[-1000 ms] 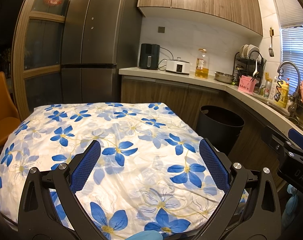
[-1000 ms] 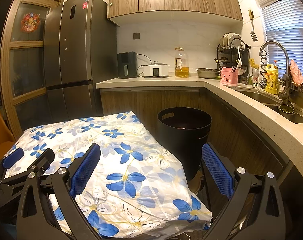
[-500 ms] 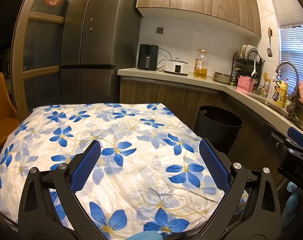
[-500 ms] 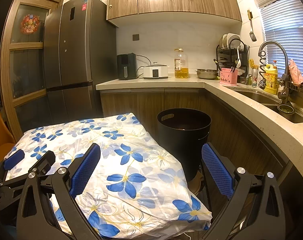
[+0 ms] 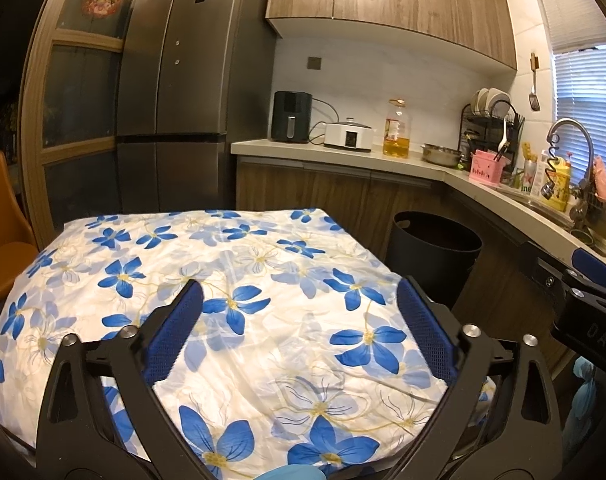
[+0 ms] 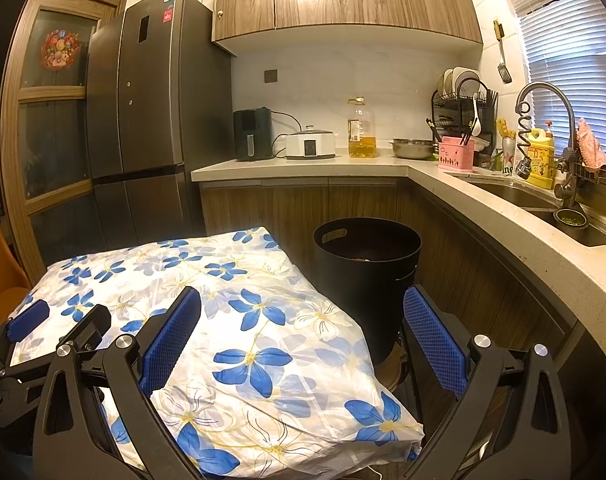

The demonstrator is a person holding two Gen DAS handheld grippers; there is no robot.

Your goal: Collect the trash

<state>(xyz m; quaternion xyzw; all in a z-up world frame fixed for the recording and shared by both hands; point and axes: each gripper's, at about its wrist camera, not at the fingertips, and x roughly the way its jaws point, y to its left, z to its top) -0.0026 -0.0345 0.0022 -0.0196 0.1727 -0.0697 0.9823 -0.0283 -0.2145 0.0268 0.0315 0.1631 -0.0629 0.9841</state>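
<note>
From the left wrist view: my left gripper (image 5: pixel 299 332) hangs over the near part of the table (image 5: pixel 263 264), which wears a white cloth printed with blue flowers; its jaws stand wide but are just beginning to close, with nothing between the pads, only cloth beneath. I see no trash anywhere on the cloth. The black bin (image 5: pixel 433 252) stands on the floor at the table's far right corner, against the cabinets. My reading: either the collecting has not begun or the table is already done; I cannot tell which. Next I'd need to find a scrap to pick, probably beyond this table. Part of my right gripper shows at the right edge, with pale letters "DAS" on its black body. The oil bottle (image 5: pixel 397 132) on the counter has a label, too small to read; the red sticker on the fridge (image 5: pixel 191 80) likewise. From the right wrist view: my right gripper (image 6: pixel 303 340) has its jaws well apart and empty, hanging over the table's near right corner, the bin just beyond and right of the cloth edge. Something pale lies inside the bin, unclear what. The yellow bottle (image 6: pixel 541 152) by the sink carries print I cannot make out; the green can beside it shows a few white letters, not legible.
</note>
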